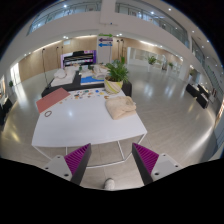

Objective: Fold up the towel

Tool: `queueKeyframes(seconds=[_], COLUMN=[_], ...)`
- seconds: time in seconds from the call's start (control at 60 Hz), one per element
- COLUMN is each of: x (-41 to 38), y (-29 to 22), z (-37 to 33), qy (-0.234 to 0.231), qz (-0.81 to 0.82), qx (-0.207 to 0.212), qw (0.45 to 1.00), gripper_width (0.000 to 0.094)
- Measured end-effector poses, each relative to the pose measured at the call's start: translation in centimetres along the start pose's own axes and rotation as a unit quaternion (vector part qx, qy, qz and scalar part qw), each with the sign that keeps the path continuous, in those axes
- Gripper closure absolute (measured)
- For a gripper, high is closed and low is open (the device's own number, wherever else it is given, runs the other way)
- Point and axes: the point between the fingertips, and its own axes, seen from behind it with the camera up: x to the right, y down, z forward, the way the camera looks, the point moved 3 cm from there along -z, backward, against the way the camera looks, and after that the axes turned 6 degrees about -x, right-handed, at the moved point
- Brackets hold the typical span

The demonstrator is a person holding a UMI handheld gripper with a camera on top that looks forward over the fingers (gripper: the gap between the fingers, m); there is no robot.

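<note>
**Gripper held above the floor, towel waiting on the white table**

I hold my gripper [110,165] well back from the white table [85,125], and its two fingers stand wide apart with nothing between them. The magenta pads [76,157] on the inner faces are both free. Between the fingertips I see only the shiny floor [170,110] and a small pale object [108,184] low down, too unclear for me to name.

The towel [120,106] lies beyond the fingers, on the far right part of the table. It is beige and it is crumpled into a loose heap, not flat. On the far left part of the table lies a pink flat item [52,98], and between it and the towel some small coloured things [88,95] are scattered; I cannot tell what they are. A small ring shape [47,113] lies near the left edge.

Behind the table stands a green potted plant [116,72], just behind the towel. Farther back is a dark bench or sofa [75,88] with light and blue things on it.
</note>
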Motion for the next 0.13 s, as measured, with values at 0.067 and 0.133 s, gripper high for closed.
queueKeyframes(seconds=[0.067, 0.133], x=[0.06, 0.33], y=[0.67, 0.58], z=[-0.54, -0.79], qy=[0.005, 0.012], qz=[-0.004, -0.007], qx=[0.002, 0.009], qw=[1.0, 1.0], gripper_width=[0.0077, 0.0078])
